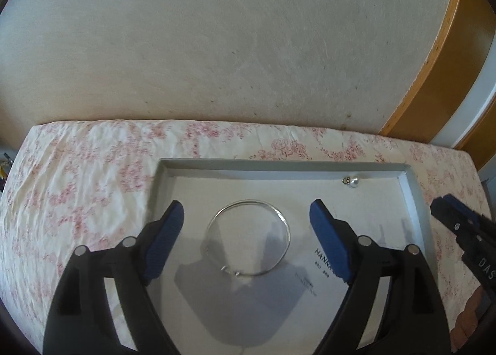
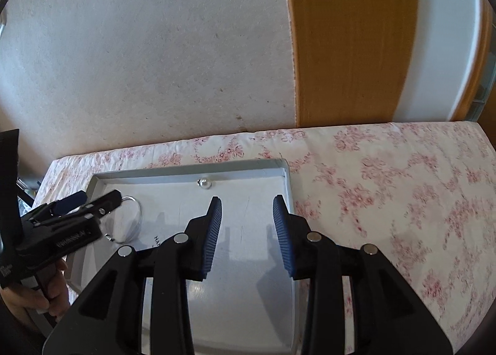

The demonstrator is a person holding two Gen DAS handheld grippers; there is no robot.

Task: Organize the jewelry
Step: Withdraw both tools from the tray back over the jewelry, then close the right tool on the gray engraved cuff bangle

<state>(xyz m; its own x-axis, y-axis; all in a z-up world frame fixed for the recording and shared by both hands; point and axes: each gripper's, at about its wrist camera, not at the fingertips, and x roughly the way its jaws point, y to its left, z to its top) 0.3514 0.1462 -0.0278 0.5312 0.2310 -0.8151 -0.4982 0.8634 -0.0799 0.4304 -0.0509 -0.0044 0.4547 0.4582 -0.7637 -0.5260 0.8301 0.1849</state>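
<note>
A shallow white tray (image 1: 412,197) lies on a floral cloth. In it a thin silver bangle (image 1: 286,226) lies flat, with its clasp at the near side. A small pearl earring (image 1: 352,182) rests by the tray's far wall; it also shows in the right wrist view (image 2: 204,183). My left gripper (image 1: 246,212) is open and empty, its blue pads either side of the bangle and above it. My right gripper (image 2: 247,204) is open and empty over the tray's right half (image 2: 290,187). The bangle (image 2: 138,209) is partly hidden behind the left gripper (image 2: 93,200) there.
The table with the floral cloth (image 2: 403,200) stands against a rough white wall (image 1: 217,45). A wooden door frame (image 2: 350,45) rises at the back right. The right gripper's tip (image 1: 449,209) shows at the tray's right edge.
</note>
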